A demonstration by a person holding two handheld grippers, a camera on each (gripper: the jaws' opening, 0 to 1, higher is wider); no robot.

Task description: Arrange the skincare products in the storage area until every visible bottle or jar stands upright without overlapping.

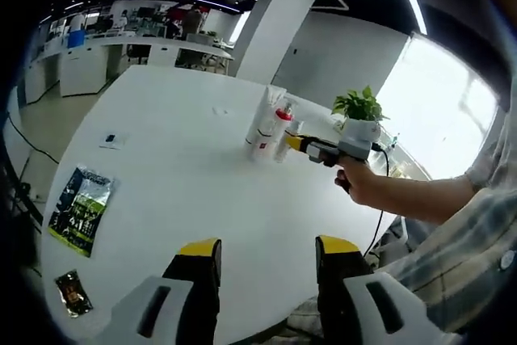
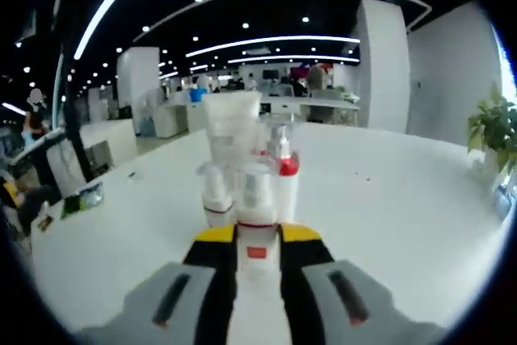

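The right tongs [image 2: 257, 236] pinch a white plastic bottle with a small red label [image 2: 257, 262] between yellow-tipped jaws, standing it upright on the white round surface [image 2: 388, 199]. Just beyond stand a white squeeze tube [image 2: 233, 131], a pump bottle with a red collar [image 2: 284, 175] and a small clear-capped bottle [image 2: 216, 195], clustered close. The left tongs [image 1: 266, 260] hang spread above the surface edge, holding nothing. A green foil packet [image 1: 81, 212] lies well apart.

My grippers: grey bodies, black jaws, yellow tips. Plaid sleeve [image 1: 452, 256] on my right arm.
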